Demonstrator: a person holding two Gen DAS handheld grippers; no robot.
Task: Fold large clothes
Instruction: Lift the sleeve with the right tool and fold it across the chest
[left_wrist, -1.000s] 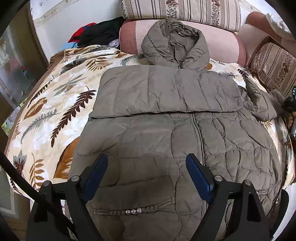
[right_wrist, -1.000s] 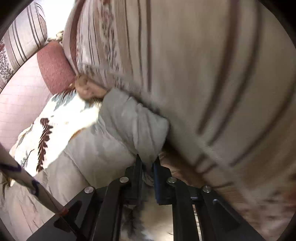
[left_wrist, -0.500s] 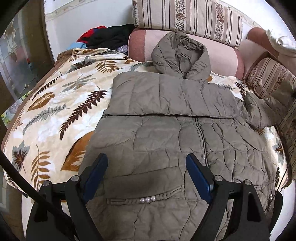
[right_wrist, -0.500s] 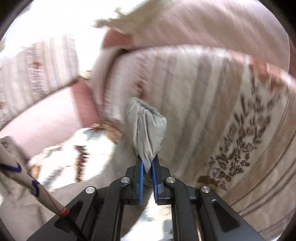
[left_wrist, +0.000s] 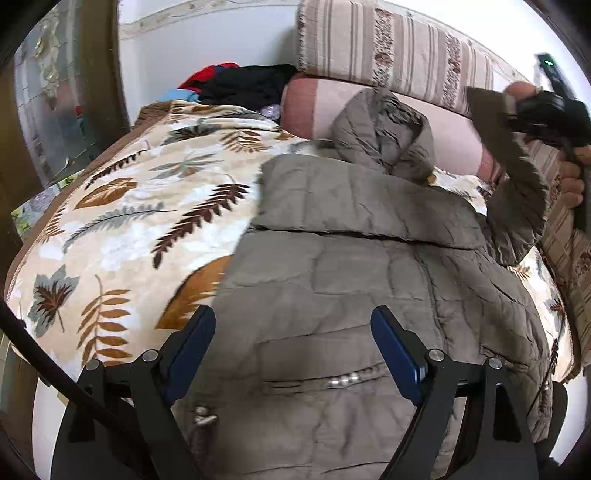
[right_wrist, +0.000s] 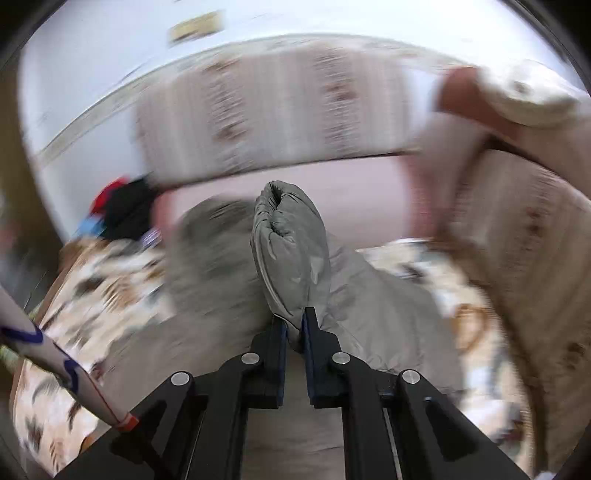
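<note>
The jacket's right sleeve, clamped in the right gripper, has lifted off the cushions, probably to fold inward; left gripper gapes empty.

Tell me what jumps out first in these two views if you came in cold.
A big grey-brown padded jacket lies spread on a leaf-print blanket, one sleeve already folded across its chest. At the right, the right gripper is shut on the other sleeve and holds it up off the bed. The left gripper hangs open over the jacket's lower front.

Grey-brown quilted jacket; cream leaf-print blanket; striped beige cushion.
</note>
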